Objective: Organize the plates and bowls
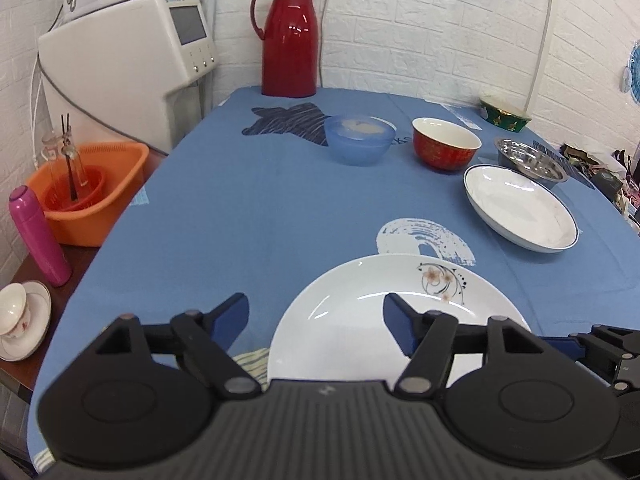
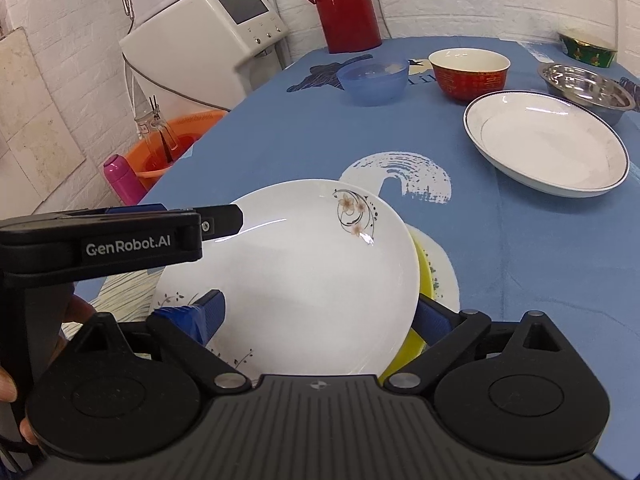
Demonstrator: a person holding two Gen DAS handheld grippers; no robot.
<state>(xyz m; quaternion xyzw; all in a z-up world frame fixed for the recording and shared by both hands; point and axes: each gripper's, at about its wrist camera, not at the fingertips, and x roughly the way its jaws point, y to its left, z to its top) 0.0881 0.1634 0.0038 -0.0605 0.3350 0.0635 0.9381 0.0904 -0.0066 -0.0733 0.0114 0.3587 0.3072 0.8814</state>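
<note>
A home kitchen corner is being shown: a blue-clothed table (image 1: 240, 208) against white brick-pattern walls, a red thermos jug (image 1: 289, 38) at 12 o'clock, an orange dish basin (image 1: 94, 196) at 9 o'clock.

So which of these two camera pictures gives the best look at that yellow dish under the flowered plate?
The right wrist view. There the yellow dish peeks out as a crescent beneath the flowered plate, with another patterned plate under it. The left wrist view shows nothing of it: the flowered plate and the camera's own fingers cover that spot.
</note>
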